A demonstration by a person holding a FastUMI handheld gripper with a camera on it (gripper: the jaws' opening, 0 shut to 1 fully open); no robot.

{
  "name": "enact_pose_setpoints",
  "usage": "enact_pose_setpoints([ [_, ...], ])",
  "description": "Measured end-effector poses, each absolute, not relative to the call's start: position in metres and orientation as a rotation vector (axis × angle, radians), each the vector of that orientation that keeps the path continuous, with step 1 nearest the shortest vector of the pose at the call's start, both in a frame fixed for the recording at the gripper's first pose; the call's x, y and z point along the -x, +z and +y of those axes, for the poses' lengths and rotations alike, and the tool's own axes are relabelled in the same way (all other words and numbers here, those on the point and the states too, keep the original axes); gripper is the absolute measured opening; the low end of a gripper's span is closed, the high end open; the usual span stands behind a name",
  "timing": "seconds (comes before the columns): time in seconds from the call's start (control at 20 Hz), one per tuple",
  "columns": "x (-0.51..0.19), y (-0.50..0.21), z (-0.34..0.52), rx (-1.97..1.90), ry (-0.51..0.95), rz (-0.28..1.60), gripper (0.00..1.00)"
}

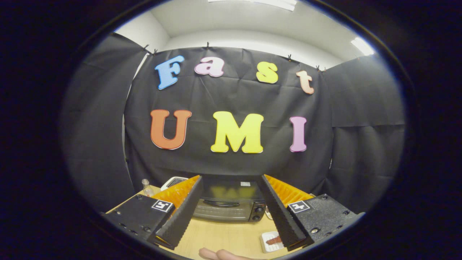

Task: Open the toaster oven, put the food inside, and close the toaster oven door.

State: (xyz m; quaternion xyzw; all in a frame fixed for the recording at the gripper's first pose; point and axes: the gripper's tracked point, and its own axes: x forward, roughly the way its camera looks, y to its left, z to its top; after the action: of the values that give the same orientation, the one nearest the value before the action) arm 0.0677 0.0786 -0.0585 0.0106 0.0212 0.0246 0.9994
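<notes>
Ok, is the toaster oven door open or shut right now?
Shut. The toaster oven door stands upright and flush, handle across its top, seen beyond the gripper, whose jaws are open and empty.

It was a staged recording booth: black cloth walls (pixel 361 108) clipped up around a pale wooden table (pixel 223 236) under white ceiling lights (pixel 362 46).

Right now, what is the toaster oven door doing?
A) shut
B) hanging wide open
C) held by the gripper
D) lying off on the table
A: the toaster oven stands beyond the open gripper with its door upright and flush against the front, handle across the top; the fingers hold nothing, and the food waits on the table.
</notes>
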Motion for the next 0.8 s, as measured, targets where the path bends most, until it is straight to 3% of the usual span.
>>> enact_pose_setpoints([
  [0.8,-0.28,-0.237,0.106,0.067,0.019,0.364,1.0],
])
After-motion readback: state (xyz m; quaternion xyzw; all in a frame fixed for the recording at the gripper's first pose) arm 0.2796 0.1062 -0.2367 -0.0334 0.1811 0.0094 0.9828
